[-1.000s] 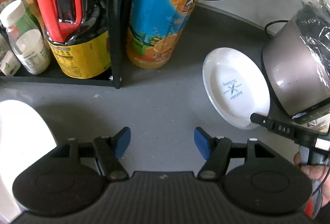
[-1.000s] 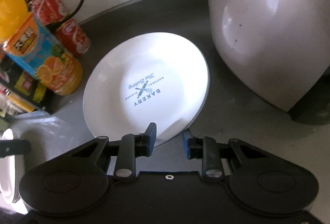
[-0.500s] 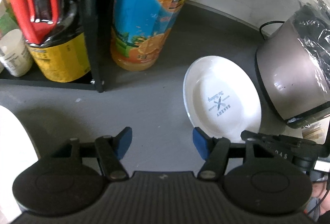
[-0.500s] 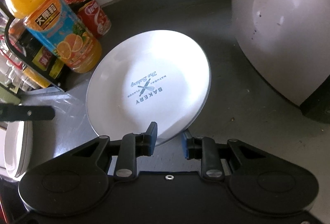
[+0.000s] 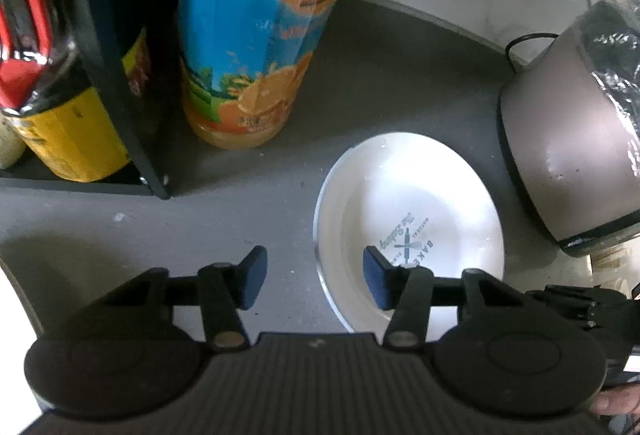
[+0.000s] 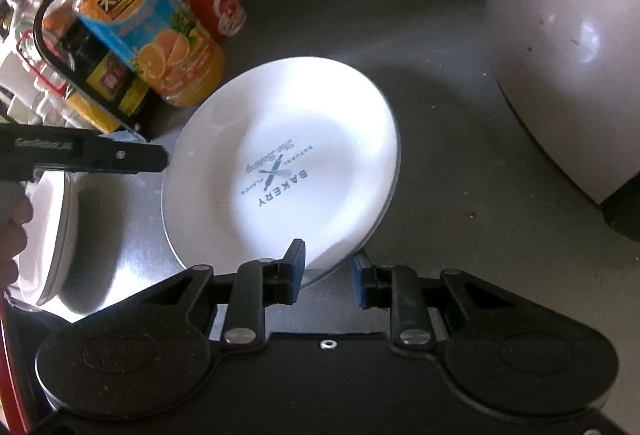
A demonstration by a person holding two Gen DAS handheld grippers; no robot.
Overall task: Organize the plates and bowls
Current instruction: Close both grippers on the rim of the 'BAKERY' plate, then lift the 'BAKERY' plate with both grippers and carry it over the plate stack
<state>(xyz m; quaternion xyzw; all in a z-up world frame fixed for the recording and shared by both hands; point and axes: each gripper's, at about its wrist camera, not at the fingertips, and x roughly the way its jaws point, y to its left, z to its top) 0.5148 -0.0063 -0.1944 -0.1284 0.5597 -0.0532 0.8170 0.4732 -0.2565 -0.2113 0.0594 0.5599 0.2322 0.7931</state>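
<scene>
A white plate (image 6: 280, 163) printed "BAKERY" sits over the dark grey counter (image 6: 460, 235), its near rim pinched in my right gripper (image 6: 328, 275), which is shut on it. My left gripper (image 5: 316, 279) comes in from the plate's (image 5: 408, 211) other side. Its jaws are closing, and the plate's left rim stands between the blue pads (image 5: 374, 281) without being pressed. In the right wrist view one black finger (image 6: 120, 155) of the left gripper reaches the plate's left edge.
An orange juice bottle (image 5: 256, 47) and a black rack (image 5: 116, 107) of sauce bottles stand behind the plate. A grey cooker (image 5: 568, 155) wrapped in plastic is on the right. Red cans (image 6: 216, 3) stand at the wall, and other white dishes (image 6: 52, 235) lie at left.
The left gripper has moved right and down to the plate and its jaws have narrowed around the rim. The right gripper keeps its grip and has rolled a little with the plate.
</scene>
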